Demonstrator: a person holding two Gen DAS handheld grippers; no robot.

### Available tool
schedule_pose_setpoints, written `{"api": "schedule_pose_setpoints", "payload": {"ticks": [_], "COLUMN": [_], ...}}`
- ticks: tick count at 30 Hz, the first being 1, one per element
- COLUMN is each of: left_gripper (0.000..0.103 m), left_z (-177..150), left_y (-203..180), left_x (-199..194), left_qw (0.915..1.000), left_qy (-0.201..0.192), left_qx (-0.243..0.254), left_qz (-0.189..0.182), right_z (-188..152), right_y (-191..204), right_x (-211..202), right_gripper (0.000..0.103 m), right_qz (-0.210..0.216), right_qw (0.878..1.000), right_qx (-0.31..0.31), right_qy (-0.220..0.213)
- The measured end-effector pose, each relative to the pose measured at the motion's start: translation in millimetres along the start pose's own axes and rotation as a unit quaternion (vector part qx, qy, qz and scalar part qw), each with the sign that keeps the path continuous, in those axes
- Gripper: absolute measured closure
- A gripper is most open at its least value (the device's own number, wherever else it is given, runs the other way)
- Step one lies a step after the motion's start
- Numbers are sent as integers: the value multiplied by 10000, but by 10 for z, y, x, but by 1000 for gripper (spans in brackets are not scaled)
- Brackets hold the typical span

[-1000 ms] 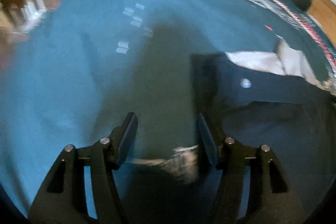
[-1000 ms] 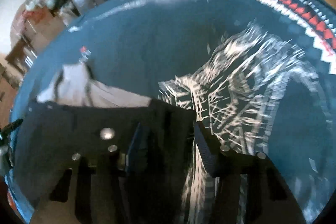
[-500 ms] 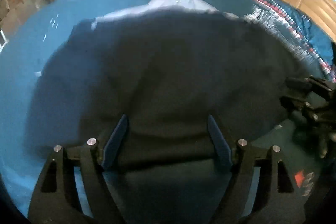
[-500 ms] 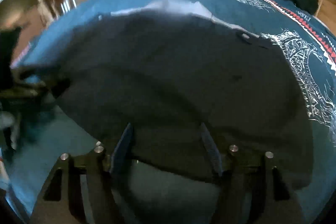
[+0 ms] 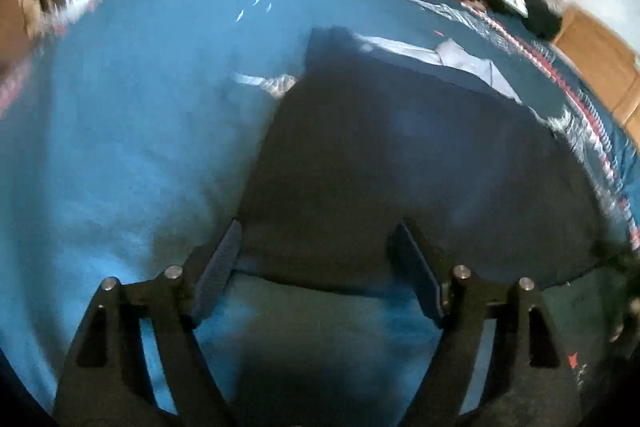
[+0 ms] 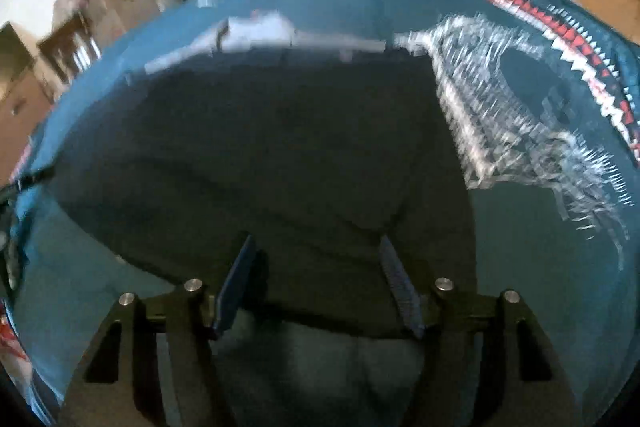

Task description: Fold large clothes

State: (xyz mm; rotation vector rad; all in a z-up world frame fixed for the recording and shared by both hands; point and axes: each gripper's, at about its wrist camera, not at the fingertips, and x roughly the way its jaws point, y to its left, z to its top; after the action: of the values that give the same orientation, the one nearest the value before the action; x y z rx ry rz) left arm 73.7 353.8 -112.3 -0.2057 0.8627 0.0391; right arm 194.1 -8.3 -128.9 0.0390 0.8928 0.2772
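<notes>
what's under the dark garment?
The dark garment lies on a teal bedspread that shows on all sides. A white layer sticks out from beneath its far edge. The bedspread's white print runs under its right side; the rest is covered.

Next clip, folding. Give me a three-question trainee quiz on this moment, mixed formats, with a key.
1. True or false: the left gripper is shut on the dark garment.
2. What colour is the bed cover under the garment?
3. The white printed pattern on the cover lies to which side of the garment in the right wrist view? A left, B right.

Key: 1 false, its jaws stand open; 2 blue; 3 B.
</notes>
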Motion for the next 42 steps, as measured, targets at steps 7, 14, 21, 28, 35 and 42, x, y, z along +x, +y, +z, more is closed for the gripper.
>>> {"api": "schedule_pose_setpoints", "payload": {"ticks": [7, 14, 21, 28, 35, 42], "left_gripper": [15, 0, 0, 0, 0, 0], "left_z": [-214, -342, -425, -482, -513, -527], "left_y": [-1055, -1126, -1293, -1254, -1273, -1313], "left_x": [51, 334, 419, 430, 410, 401], "left_qw": [9973, 9971, 9936, 9961, 9957, 9943], "left_qy": [-145, 383, 532, 229, 28, -86], "left_qx": [715, 521, 704, 679, 715, 781], "left_qz": [-40, 400, 700, 518, 581, 718], "right_z": [-198, -367, -449, -449, -469, -466], "right_y": [262, 225, 290, 243, 277, 285], "right_x": [-126, 73, 176, 300, 324, 325], "right_gripper": [18, 15, 0, 0, 0, 0], "right_qz": [-223, -393, -566, -439, -559, -585], "right_qw": [9987, 9985, 9984, 9989, 9984, 9982], "right_qx": [312, 319, 86, 136, 66, 40], "right_qy": [-347, -207, -23, 67, -66, -90]}}
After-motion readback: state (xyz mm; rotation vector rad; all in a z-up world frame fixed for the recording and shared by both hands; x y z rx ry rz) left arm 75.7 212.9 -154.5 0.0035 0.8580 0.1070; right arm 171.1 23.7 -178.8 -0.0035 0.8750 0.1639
